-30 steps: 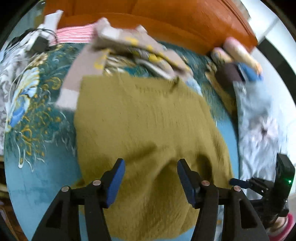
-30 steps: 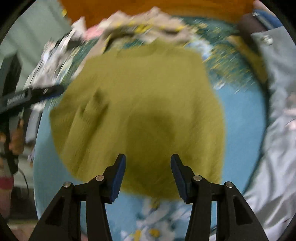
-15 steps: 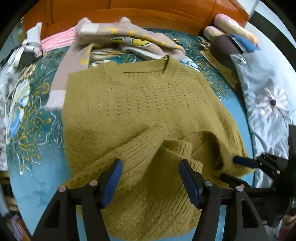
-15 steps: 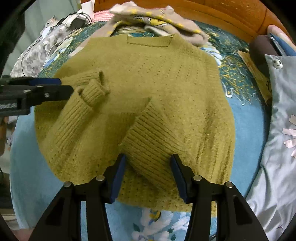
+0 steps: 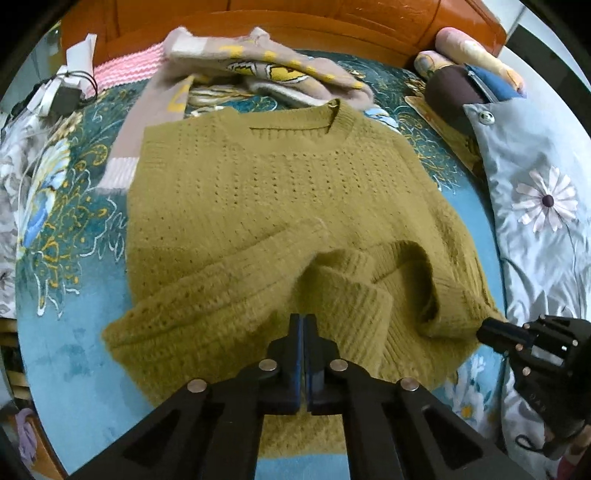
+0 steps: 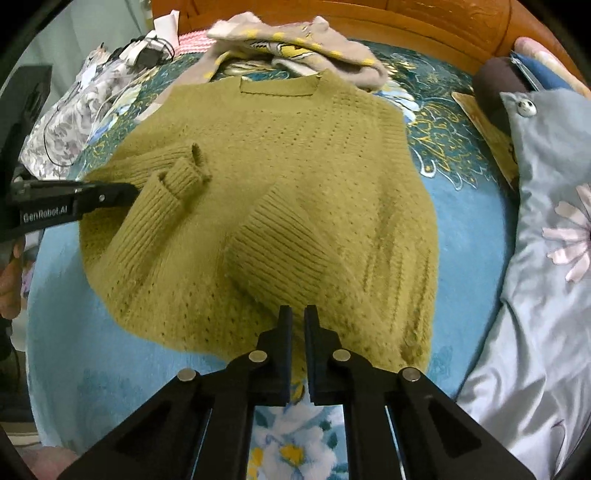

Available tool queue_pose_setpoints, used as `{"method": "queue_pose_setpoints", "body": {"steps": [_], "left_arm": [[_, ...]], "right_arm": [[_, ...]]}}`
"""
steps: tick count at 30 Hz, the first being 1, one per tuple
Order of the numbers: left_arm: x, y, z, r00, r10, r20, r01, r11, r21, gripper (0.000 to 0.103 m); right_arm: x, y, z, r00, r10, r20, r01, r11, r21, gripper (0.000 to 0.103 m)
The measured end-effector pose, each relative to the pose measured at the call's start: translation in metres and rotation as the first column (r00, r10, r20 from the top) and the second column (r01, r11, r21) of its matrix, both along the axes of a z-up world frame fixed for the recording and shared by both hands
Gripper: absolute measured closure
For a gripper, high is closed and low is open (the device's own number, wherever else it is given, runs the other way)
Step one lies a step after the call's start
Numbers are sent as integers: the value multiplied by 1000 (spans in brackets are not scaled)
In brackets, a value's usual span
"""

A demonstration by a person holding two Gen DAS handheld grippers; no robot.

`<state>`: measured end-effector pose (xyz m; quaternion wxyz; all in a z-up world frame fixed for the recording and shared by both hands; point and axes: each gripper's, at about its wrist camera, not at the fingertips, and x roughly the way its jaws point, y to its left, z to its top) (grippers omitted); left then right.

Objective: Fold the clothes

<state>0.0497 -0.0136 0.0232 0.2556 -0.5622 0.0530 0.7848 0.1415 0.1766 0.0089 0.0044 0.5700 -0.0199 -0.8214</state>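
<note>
An olive knit sweater (image 5: 280,206) lies flat on the bed, collar at the far side, both sleeves folded in over the body. It also shows in the right wrist view (image 6: 295,147). My left gripper (image 5: 303,325) is shut on the sweater's near hem beside a ribbed sleeve cuff (image 5: 351,295). My right gripper (image 6: 297,314) is shut on the sweater's near hem below the other ribbed cuff (image 6: 280,243). The right gripper shows at the right of the left wrist view (image 5: 495,332); the left gripper shows at the left of the right wrist view (image 6: 122,194).
A beige and yellow garment pile (image 5: 266,74) lies behind the collar by the orange headboard (image 5: 295,14). A grey flowered pillow (image 5: 543,199) is at the right. A charger and cables (image 5: 62,96) lie far left on the blue flowered bedspread (image 5: 66,206).
Both grippers were open above the sweater; now both have dropped to its near hem and closed on the knit.
</note>
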Motion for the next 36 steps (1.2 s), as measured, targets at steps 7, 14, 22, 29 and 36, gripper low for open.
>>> {"method": "queue_pose_setpoints", "body": {"steps": [7,14,22,29,36], "left_arm": [[5,4,17,996,-16,-90,11,998,-57,101],[-9,13,15,987,-81,-136,58,985,-165,54],[-30,18,-11,986,-152,-63,136,968,-210,43],[-35,25,-28,973,-220,-65,196,945,-261,41],[-48,29,-36,984,-169,-55,153,962,-228,41]], "right_arm": [[10,7,9,1000,8,-25,-9,999,-33,98],[9,-4,5,998,50,-32,-51,998,-45,56],[-9,-6,-15,998,57,16,-57,998,12,53],[-23,-10,-33,996,74,43,-76,996,46,43],[-29,-4,-34,999,41,23,-43,997,63,43]]}}
